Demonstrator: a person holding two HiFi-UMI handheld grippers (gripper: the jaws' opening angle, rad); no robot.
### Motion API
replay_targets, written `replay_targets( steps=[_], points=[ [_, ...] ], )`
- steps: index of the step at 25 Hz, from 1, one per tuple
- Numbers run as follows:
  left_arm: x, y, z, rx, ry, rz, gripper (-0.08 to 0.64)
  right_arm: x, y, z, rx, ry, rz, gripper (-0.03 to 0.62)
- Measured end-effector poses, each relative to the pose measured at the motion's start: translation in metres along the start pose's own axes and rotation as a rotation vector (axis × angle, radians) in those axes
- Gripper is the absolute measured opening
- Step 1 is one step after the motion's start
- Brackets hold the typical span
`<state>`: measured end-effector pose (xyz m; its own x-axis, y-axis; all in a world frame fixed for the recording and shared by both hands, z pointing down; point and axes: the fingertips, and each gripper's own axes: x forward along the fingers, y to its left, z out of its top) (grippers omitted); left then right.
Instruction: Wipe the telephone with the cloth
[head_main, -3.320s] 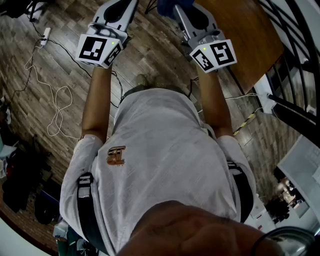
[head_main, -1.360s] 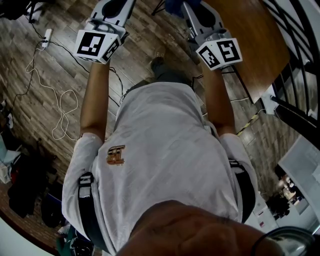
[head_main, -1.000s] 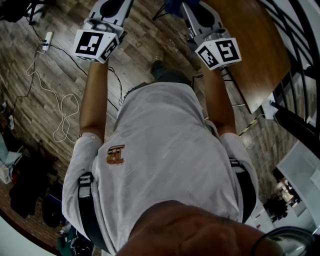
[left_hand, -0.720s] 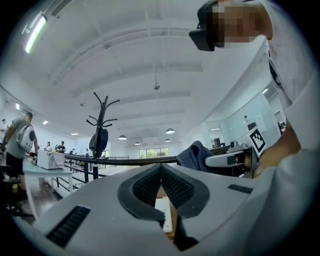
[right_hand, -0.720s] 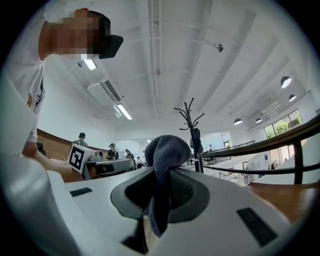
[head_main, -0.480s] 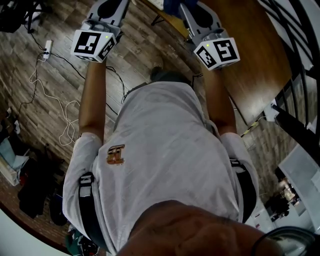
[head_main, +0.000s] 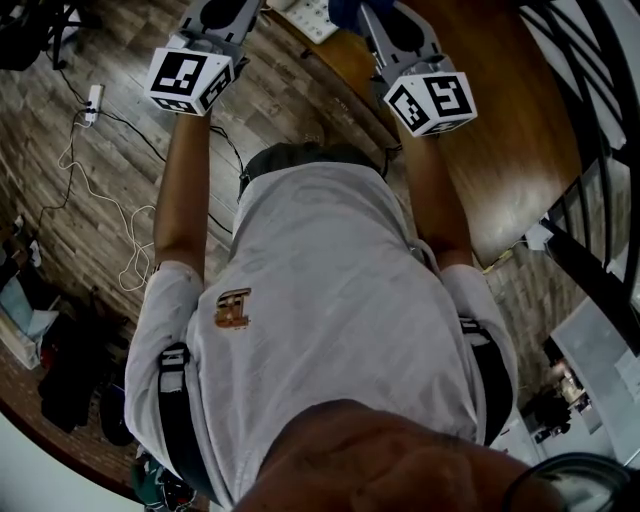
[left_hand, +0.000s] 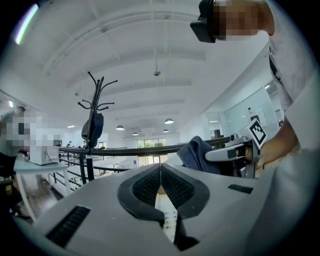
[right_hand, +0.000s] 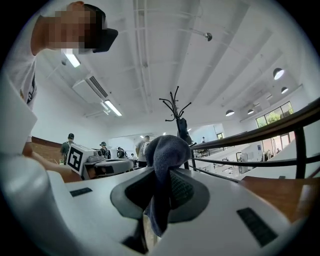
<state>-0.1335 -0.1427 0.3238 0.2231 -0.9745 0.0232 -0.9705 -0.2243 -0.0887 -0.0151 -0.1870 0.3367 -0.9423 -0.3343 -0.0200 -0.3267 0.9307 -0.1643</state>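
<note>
My right gripper is shut on a dark blue cloth, which bulges above the jaws and hangs down between them. In the head view the cloth shows at the top edge, over the brown wooden table. A white telephone's keypad lies at the table's near corner, between the two grippers. My left gripper is shut with nothing in it; the keypad shows through the gap below its pads. Both grippers point level, side by side.
A black railing runs along the table's far right side. White cables trail over the wood floor at left. A coat rack stands beyond the railing. People stand far back in the room.
The person has walked toward the table with both grippers held out. The table now reaches under the right gripper, and the telephone's keypad has come into view at the top.
</note>
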Motion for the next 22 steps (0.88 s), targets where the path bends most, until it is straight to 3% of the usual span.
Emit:
replay_targets(
  steps=[11,22],
  points=[
    [0.047,0.030,-0.024,0.004,0.105,-0.076,0.020,0.036,-0.031,0.001,0.038,0.015,-0.072,0.071],
    [0.086,0.061,-0.053,0.006,0.214,-0.244,0.021,0.079,-0.054,-0.001,0.071,0.031,-0.219,0.072]
  ],
)
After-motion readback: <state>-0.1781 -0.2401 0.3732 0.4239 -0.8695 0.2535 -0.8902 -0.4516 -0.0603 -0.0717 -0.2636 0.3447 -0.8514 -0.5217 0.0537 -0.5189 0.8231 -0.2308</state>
